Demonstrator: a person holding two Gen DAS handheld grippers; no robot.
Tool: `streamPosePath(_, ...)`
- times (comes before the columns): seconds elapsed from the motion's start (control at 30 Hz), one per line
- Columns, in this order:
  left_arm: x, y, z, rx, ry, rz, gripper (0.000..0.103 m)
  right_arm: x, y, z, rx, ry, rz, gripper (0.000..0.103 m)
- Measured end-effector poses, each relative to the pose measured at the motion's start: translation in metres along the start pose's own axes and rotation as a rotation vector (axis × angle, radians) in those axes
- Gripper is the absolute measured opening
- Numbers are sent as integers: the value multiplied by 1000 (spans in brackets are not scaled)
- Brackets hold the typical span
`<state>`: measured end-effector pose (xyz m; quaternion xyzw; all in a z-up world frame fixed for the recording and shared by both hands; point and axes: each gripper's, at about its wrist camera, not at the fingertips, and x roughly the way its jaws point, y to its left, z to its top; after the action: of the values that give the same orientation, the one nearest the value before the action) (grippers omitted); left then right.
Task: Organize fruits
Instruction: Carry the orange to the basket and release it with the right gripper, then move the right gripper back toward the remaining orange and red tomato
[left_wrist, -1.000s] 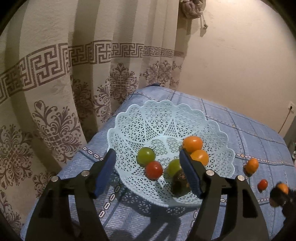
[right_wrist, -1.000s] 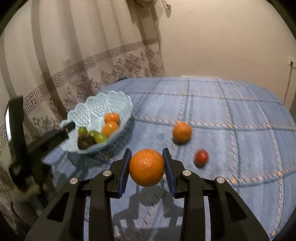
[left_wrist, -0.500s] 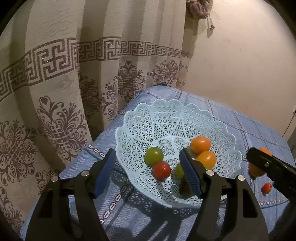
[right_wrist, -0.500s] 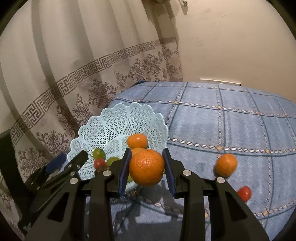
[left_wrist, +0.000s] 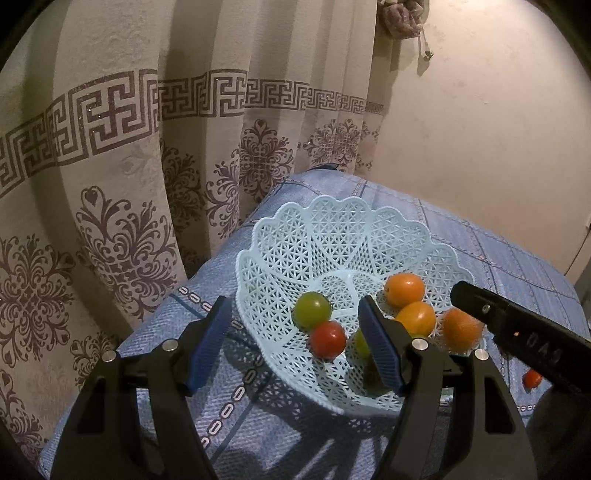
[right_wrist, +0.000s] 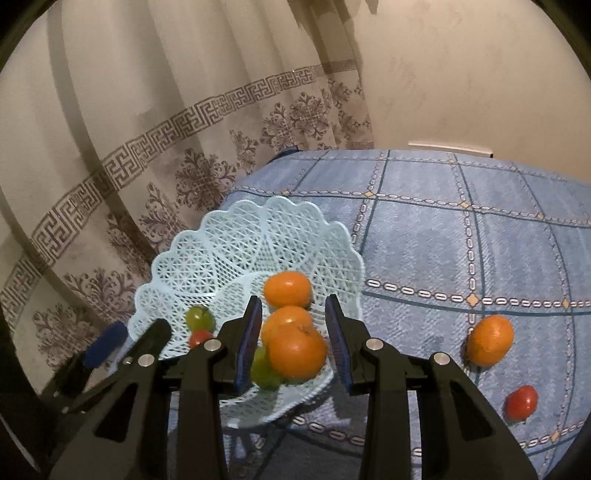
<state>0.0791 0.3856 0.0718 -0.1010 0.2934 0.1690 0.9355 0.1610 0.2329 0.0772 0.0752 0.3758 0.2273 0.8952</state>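
The light blue basket (right_wrist: 207, 251) sits at lower left of the right wrist view and holds three oranges (right_wrist: 297, 356), two green fruits (right_wrist: 199, 318) and one red (right_wrist: 199, 338). On the blue cloth (right_wrist: 461, 240) lie one orange (right_wrist: 489, 340) and one red fruit (right_wrist: 521, 401). The right gripper (right_wrist: 293, 341) stands open around the front orange, pads not touching. The left gripper (left_wrist: 295, 336) is wide open, empty.

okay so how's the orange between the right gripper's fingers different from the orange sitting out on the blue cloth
The orange between the fingers is over the blue lattice basket, among the other fruit; the orange on the cloth lies outside it, beside a small red tomato. The first sits inside the right hand-held gripper, whose jaws stand apart from it; the second has nothing around it. The first looks larger, being nearer the camera. Both are round and orange.
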Motion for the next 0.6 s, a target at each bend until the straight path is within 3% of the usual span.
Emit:
streamPosePath(0.07, 1, 1, 0, 1, 1, 0, 73, -3, 0, 1, 5, -12, 4, 46)
streamPosePath(0.6, 1, -2, -2, 10, -2, -11, 74, -21, -19, -9, 50, -44, -38, 46)
